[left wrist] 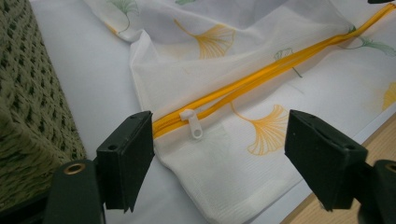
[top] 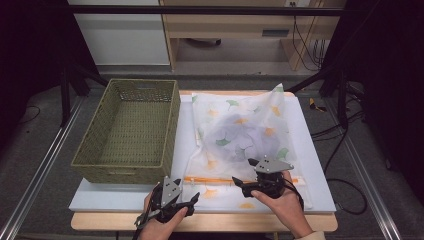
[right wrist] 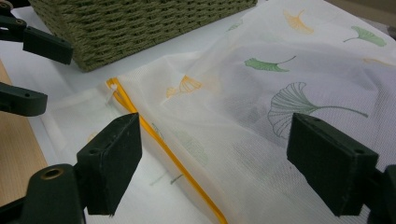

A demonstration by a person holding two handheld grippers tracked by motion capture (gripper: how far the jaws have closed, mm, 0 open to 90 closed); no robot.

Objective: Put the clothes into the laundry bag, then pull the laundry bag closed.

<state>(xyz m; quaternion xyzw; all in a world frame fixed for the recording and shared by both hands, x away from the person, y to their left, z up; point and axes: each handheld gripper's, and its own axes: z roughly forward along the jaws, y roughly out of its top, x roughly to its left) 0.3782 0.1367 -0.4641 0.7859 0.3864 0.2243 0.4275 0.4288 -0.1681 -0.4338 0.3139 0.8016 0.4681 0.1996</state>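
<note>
Holding its jaws apart with nothing between them, the left hand-held gripper point(top: 192, 199) hovers over the near left corner of the mesh laundry bag point(top: 240, 135), just short of the white zipper pull point(left wrist: 192, 125) that lies at the left end of the orange zipper point(left wrist: 261, 77). In the left gripper view the pull sits between the two black jaws but untouched by either. The right hand-held gripper point(top: 237, 182) stands open too, poised above the zipper line further right, its jaws straddling the fabric without pressing it.

The bag lies flat on the white bench point(top: 320, 165), printed with ginkgo leaves, something dark showing faintly through its middle. A woven green basket point(top: 131, 131) stands just beside it on the left, apparently empty.

The zipper looks closed along the length that shows. If the next move is to lift the bag toward the basket, each pair of jaws should take a firm bite of the seam beside the zipper, not thin mesh alone, which may slip or stretch. Gripping both ends level would keep the contents from sliding to one side.
</note>
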